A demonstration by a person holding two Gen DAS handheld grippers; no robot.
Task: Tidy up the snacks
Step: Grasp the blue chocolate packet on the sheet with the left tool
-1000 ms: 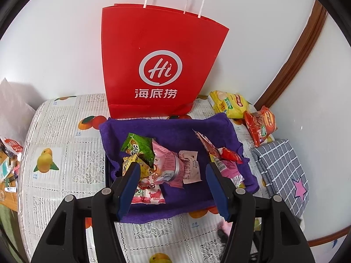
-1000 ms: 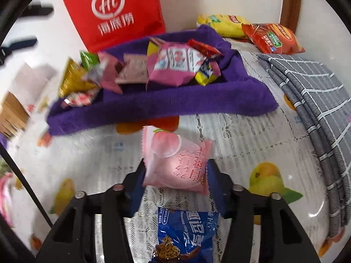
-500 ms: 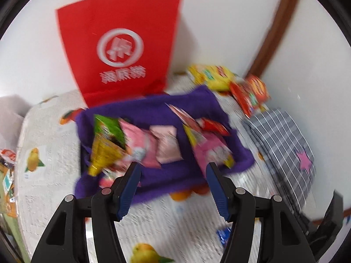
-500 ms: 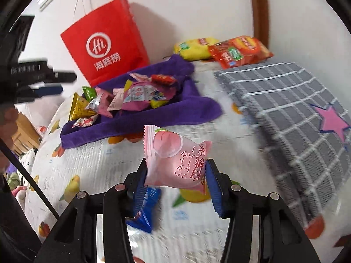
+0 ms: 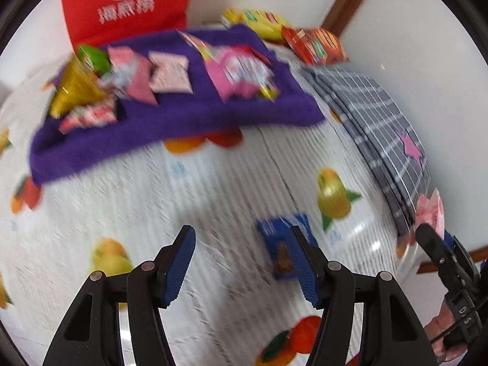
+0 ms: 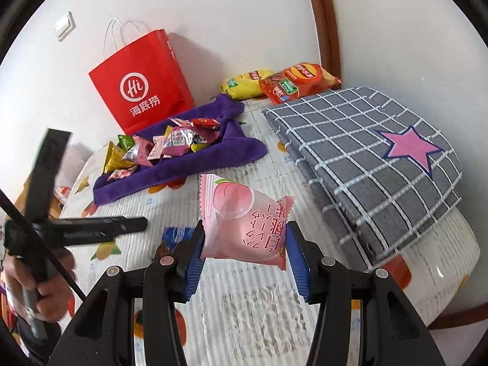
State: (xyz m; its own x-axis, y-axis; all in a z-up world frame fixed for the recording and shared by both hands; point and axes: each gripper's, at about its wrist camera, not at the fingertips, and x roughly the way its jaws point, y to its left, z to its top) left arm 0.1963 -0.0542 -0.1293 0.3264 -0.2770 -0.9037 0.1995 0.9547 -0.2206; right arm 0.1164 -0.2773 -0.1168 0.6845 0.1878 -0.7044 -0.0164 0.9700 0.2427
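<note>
Pink peach pouch (image 6: pixel 244 222) pinched in right tongs (image 6: pixel 245 254), above the bench's near side.
Puffy foil could squirt out; left tongs (image 5: pixel 241 262) gape empty by blue packet (image 5: pixel 282 244), may nudge it.

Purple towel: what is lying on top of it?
On the purple towel: a loose pile of small snack packets, pink, gold, green and red. Whatever sits beneath the pile is covered.

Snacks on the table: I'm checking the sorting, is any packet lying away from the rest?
Yes. One blue packet lies alone on the fruit-print tablecloth, apart from the pile on the purple towel. Two chip bags sit at the wall.
</note>
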